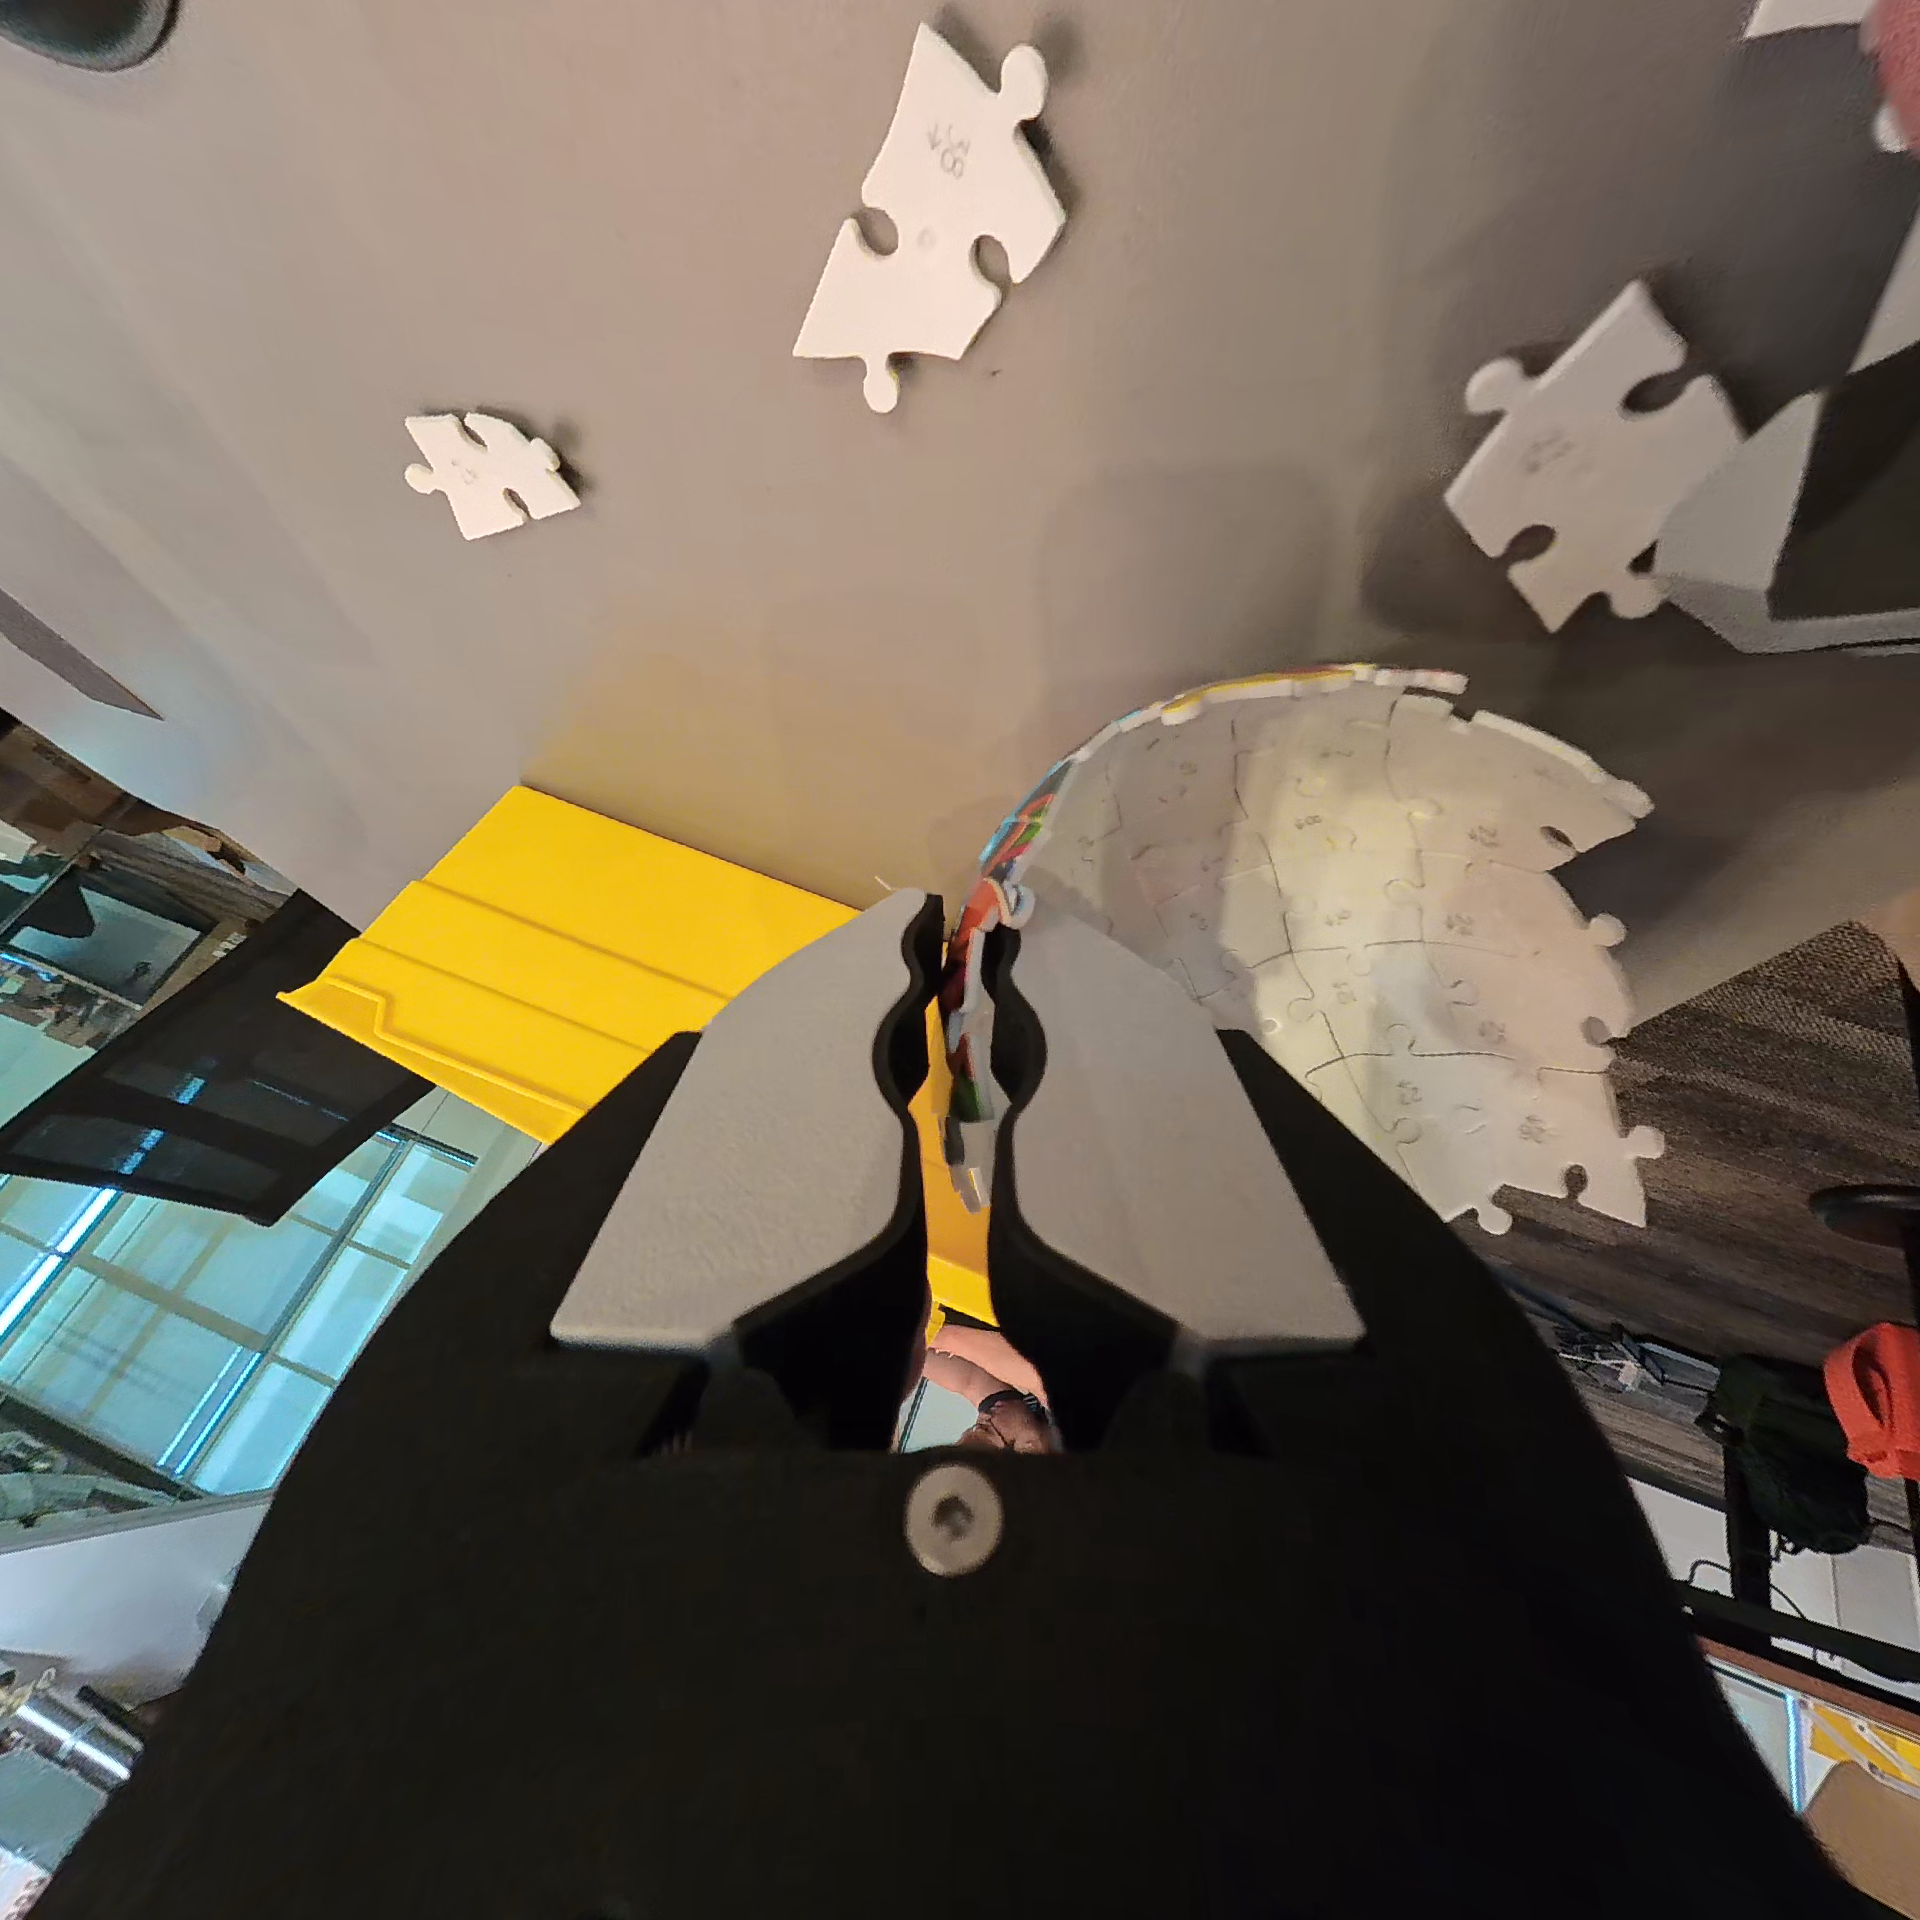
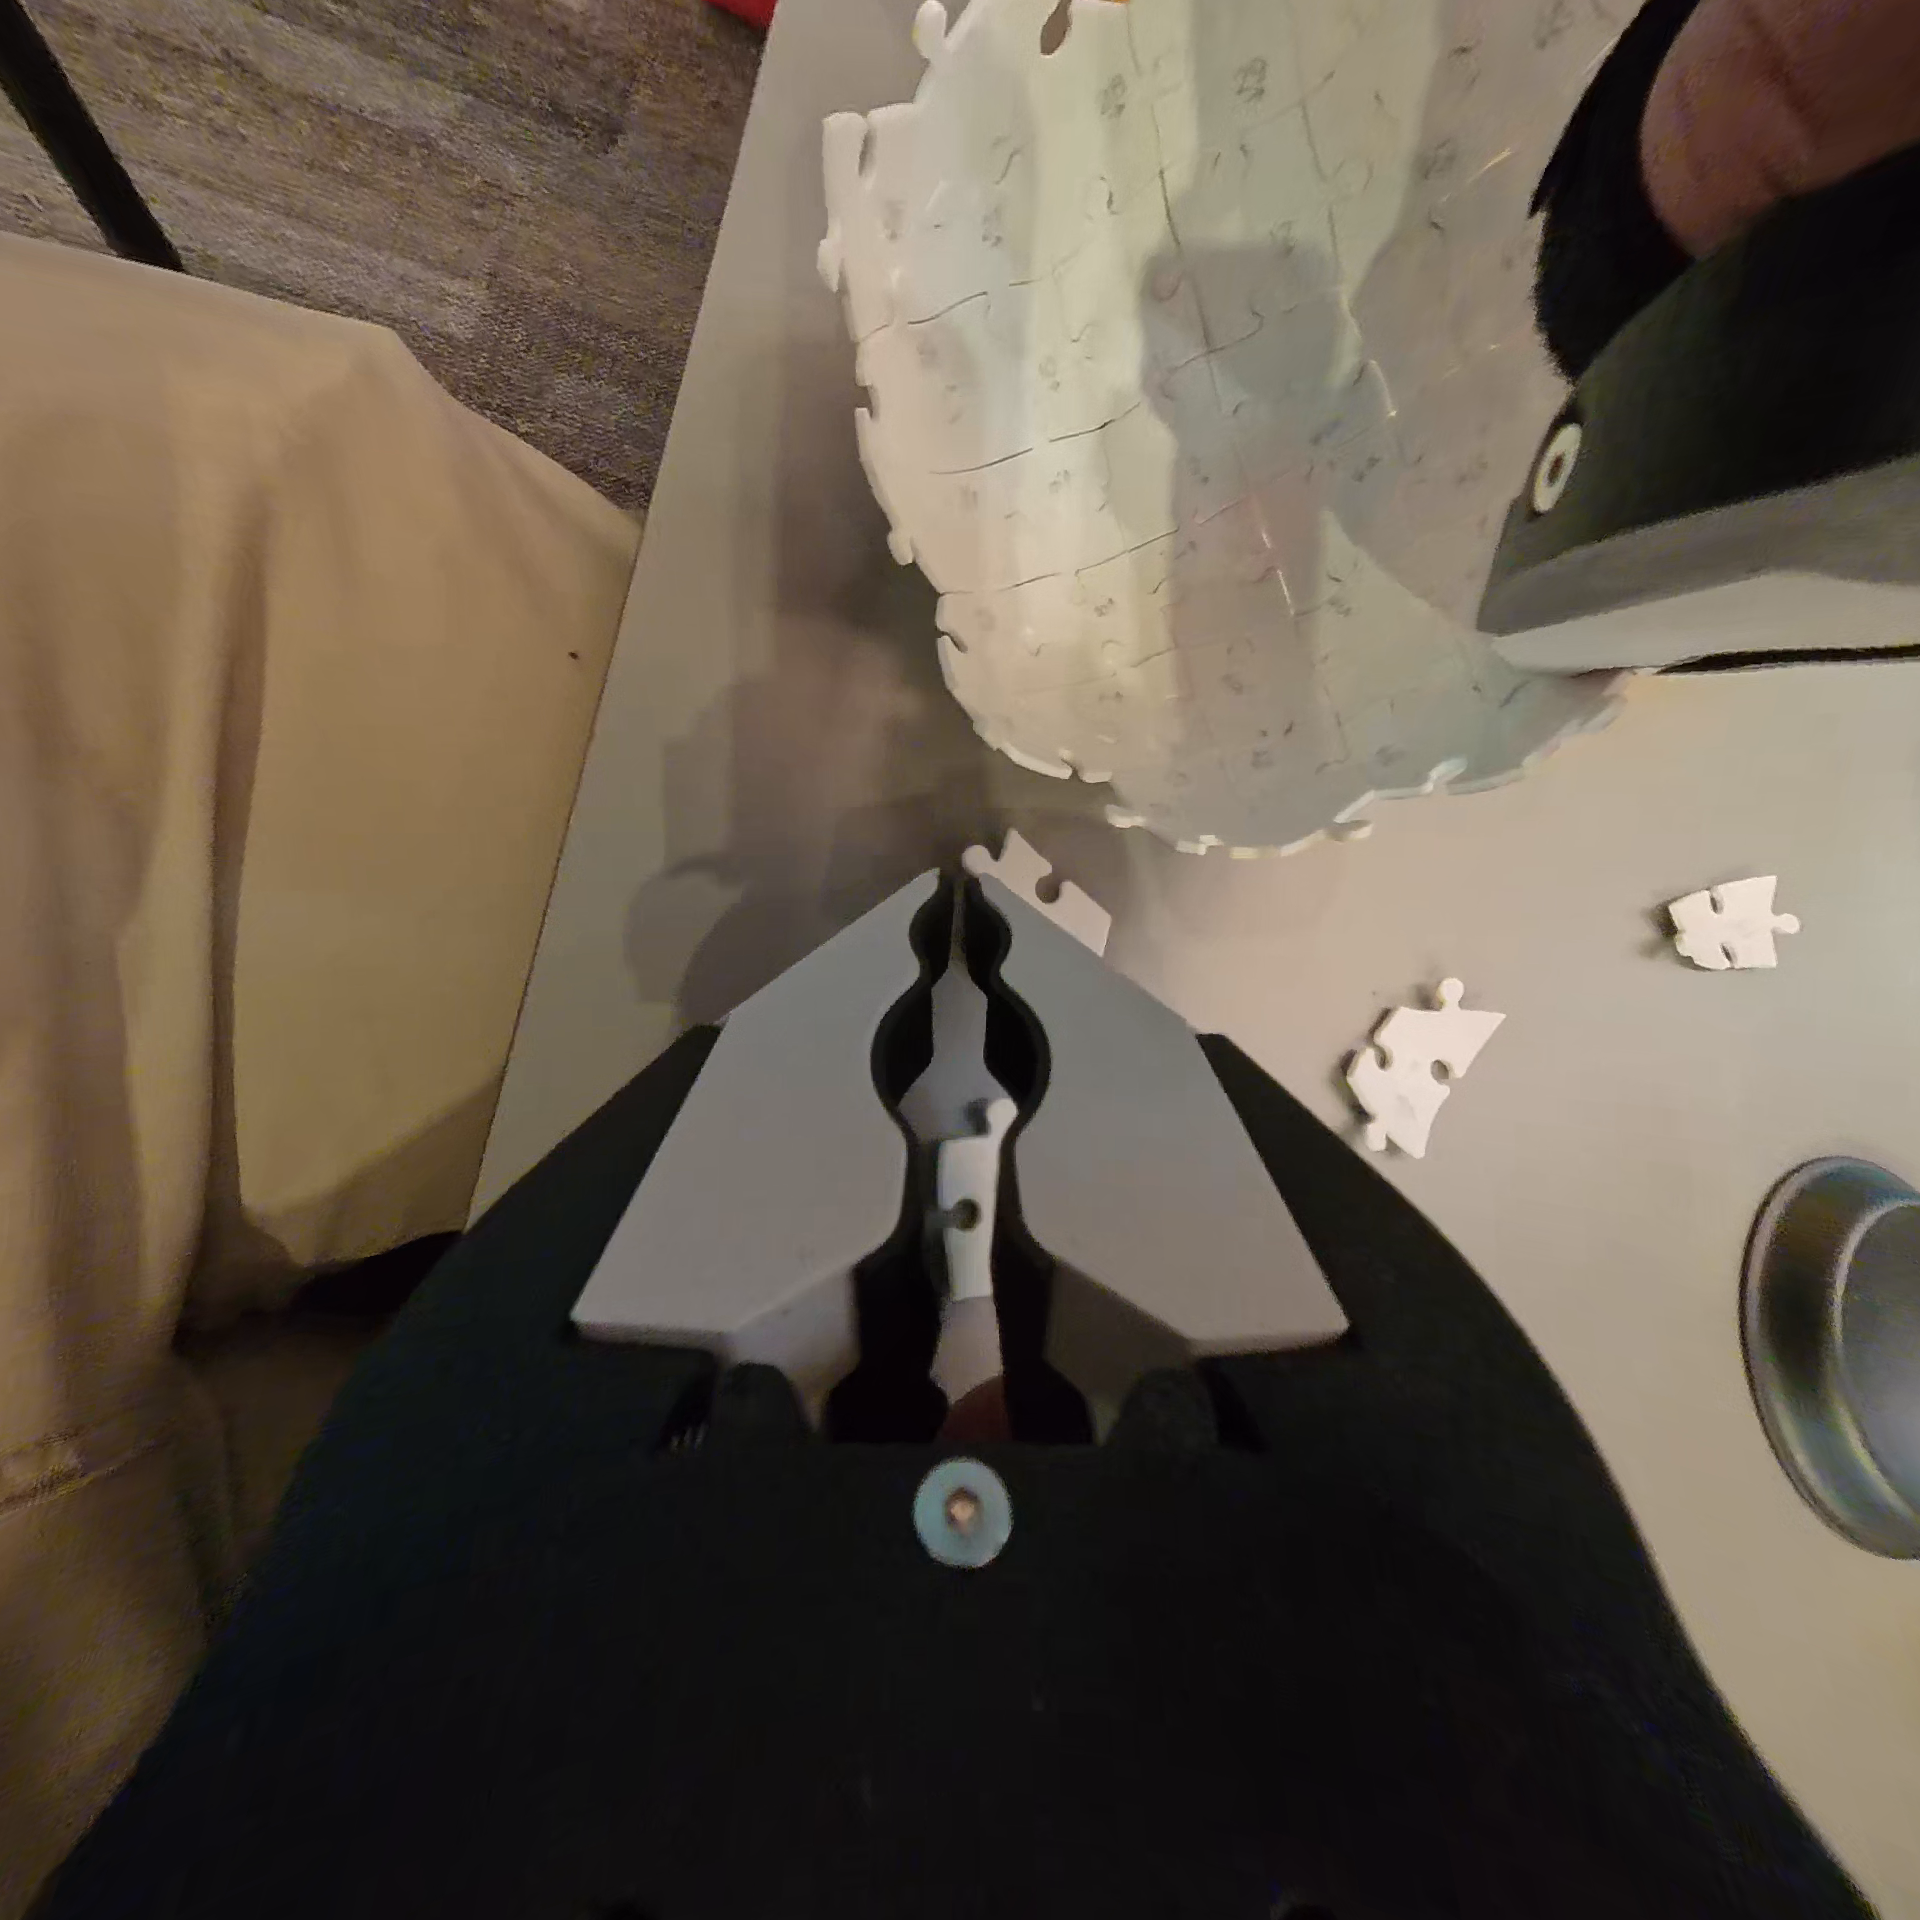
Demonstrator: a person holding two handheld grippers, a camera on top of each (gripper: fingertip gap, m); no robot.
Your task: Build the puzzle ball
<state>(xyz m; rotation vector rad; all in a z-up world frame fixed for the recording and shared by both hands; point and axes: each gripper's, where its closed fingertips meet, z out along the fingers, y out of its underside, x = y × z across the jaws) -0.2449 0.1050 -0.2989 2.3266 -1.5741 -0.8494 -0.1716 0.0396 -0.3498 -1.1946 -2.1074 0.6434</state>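
Between the jaws of the left gripper point(image 1: 961, 925), nearest the left wrist camera, sits the rim of the half-built puzzle ball point(image 1: 1382, 935); the jaws are clenched on its colourful printed edge, and the white inner side of the shell curves away to the right of them, held up off the grey surface point(image 1: 675, 582). Just behind the ball's gripped edge lies a yellow tray point(image 1: 540, 956) on the surface. Farther from the ball, three loose white pieces lie face down: a small one point(image 1: 488, 473) well to its left, a larger one point(image 1: 935, 208) beyond it, and a third point(image 1: 1579, 457) just past the ball's far rim.

From the right wrist camera, the right gripper point(image 2: 958, 883) has its jaws closed on a single white puzzle piece point(image 2: 1049, 894), whose edge sticks out past the tips and shows again through the gap lower down. The ball point(image 2: 1122, 416) hangs just beyond those tips, apart from the held piece, with the left gripper point(image 2: 1714, 436) clamped on its right side. Right of the ball's lower rim lie two loose pieces point(image 2: 1413, 1081) point(image 2: 1725, 925), and nearer than them a round metal grommet point(image 2: 1849, 1361) is set in the surface.
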